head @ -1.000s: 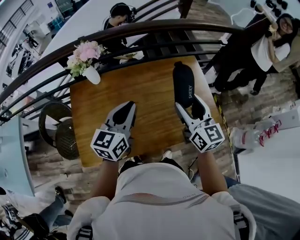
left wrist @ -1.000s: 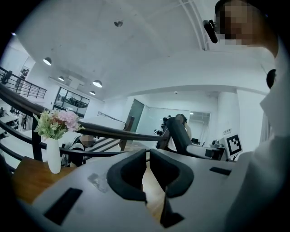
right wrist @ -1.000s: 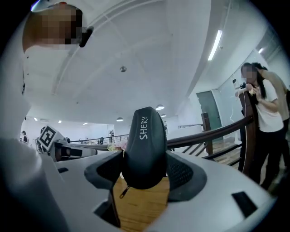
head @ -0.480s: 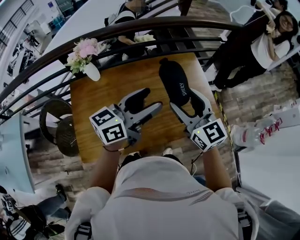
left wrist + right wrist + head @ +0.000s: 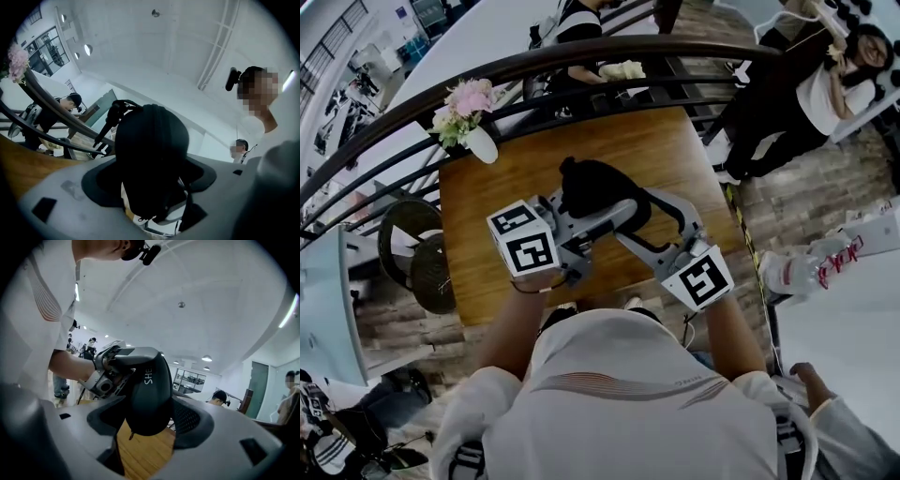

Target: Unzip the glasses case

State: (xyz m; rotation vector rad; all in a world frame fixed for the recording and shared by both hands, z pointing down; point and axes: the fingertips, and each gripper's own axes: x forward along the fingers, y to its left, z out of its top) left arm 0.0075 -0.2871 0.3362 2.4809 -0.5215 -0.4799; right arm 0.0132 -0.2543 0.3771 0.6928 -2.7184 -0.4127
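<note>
The black glasses case (image 5: 595,192) with white lettering hangs in the air above the wooden table (image 5: 506,187). My right gripper (image 5: 639,214) is shut on one end of it; in the right gripper view the case (image 5: 147,390) fills the gap between the two grey jaws of this gripper (image 5: 150,420). My left gripper (image 5: 592,208) comes in from the left, its jaws opening around the case's other end. In the left gripper view the case (image 5: 152,140) stands upright between the jaws of that gripper (image 5: 152,187), a zip pull dangling below. I cannot see the zip's state.
A white vase of pink flowers (image 5: 469,112) stands at the table's far left corner. A dark curved railing (image 5: 581,56) runs just beyond the table's far edge. A wicker chair (image 5: 417,253) is left of the table, and people stand at the upper right (image 5: 825,103).
The right gripper lifted the case off the table and swung it left to the middle. The left gripper rose, moved right and opened from shut around the case's free end.
</note>
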